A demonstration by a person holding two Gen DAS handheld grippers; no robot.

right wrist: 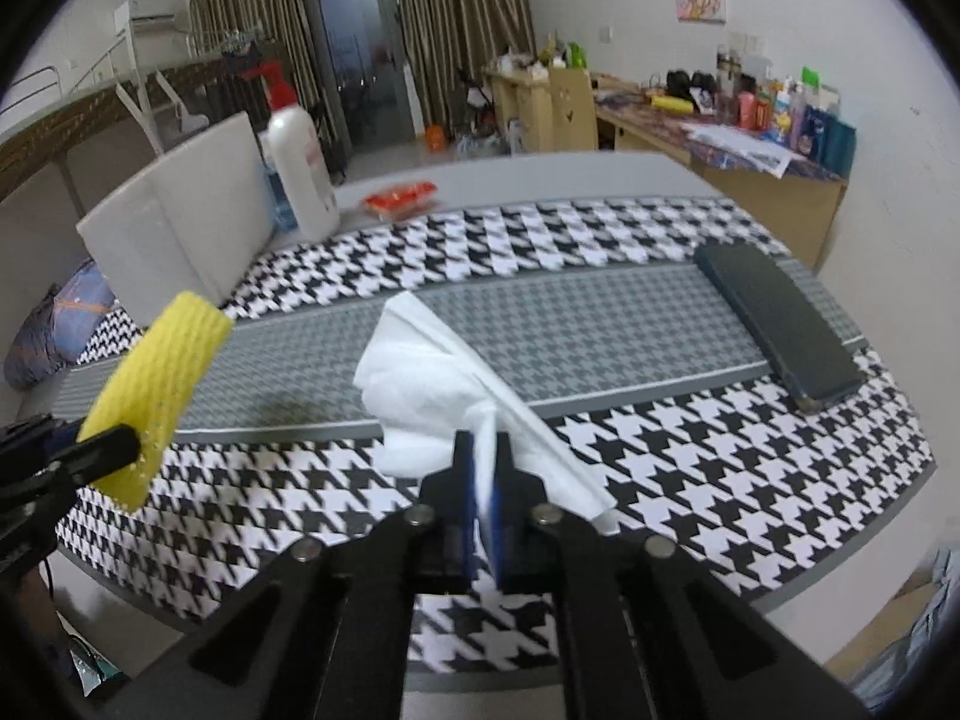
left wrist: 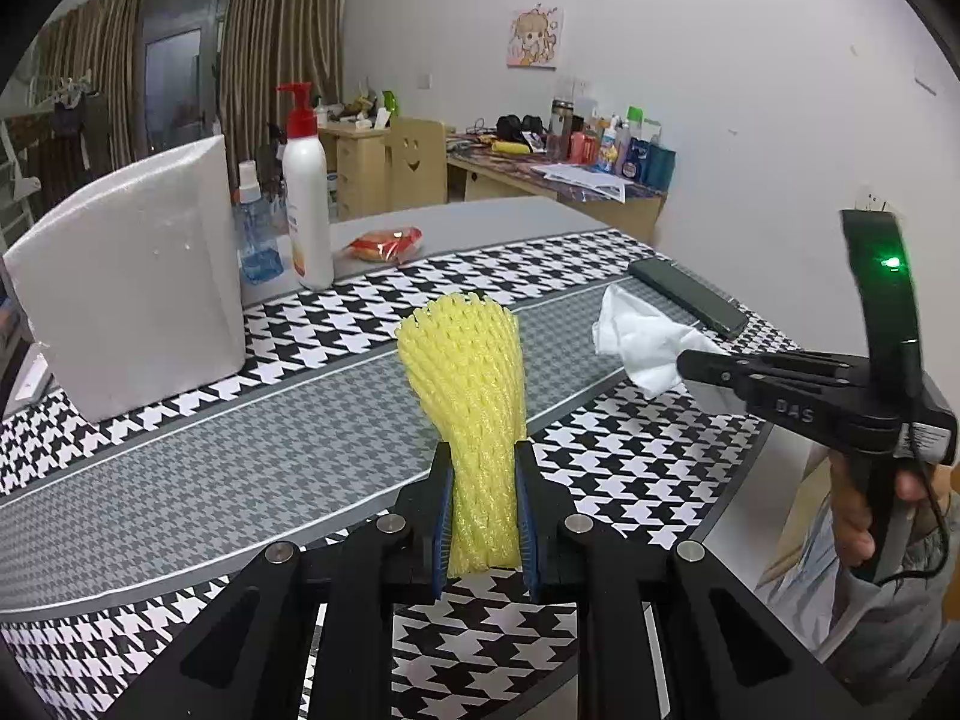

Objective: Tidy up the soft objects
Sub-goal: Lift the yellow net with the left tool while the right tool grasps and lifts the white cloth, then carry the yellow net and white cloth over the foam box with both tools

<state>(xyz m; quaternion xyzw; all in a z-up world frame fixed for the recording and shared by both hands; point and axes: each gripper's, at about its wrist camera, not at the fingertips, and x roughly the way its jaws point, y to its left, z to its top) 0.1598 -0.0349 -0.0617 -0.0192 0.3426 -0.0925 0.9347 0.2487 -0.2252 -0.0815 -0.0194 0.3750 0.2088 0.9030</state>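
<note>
The left gripper (left wrist: 483,504) pinches a yellow foam fruit net (left wrist: 465,384) by its lower end, lifted clear of the table (left wrist: 240,468), likely for carrying. A white foam block (left wrist: 129,276) stands at ten o'clock, possibly obstructing. The right gripper (right wrist: 483,480) pinches a white tissue (right wrist: 420,372); a dark phone (right wrist: 780,324) lies at two o'clock.

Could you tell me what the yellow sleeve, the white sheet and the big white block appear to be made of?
Yellow sleeve: foam netting, matte, by its open puffy mesh strands pinched by the left tongs. White sheet: probably tissue paper, thin, creased and limp in the right tongs. White block: likely expanded foam, by its faintly grainy, dull faces.
</note>
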